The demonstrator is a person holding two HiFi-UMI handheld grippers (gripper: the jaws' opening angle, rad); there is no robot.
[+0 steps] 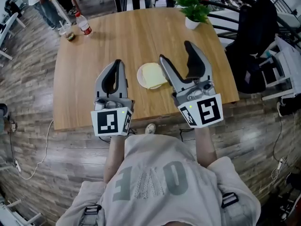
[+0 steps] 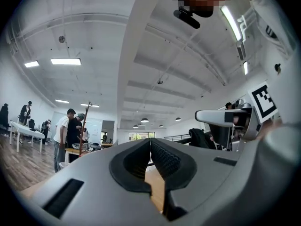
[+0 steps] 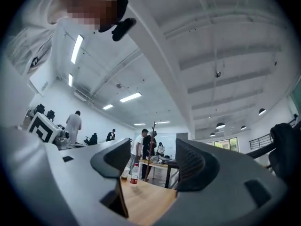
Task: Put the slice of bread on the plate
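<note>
A pale slice of bread (image 1: 154,74) lies flat on a small white plate (image 1: 140,77) near the front middle of the wooden table (image 1: 108,41). My left gripper (image 1: 117,64) hovers just left of the plate, its jaws shut with nothing between them; its own view (image 2: 150,142) shows the pads pressed together. To the right of the plate is my right gripper (image 1: 175,52), open and empty, with one finger beside the bread's right edge. The right gripper view (image 3: 153,149) points at the room and ceiling, so the bread is hidden there.
A plastic bottle (image 1: 84,24) and a glass (image 1: 69,34) stand at the table's far left corner, and a potted plant (image 1: 194,11) at the far right. A black chair (image 1: 256,36) stands to the right. People stand at a far desk (image 3: 146,149).
</note>
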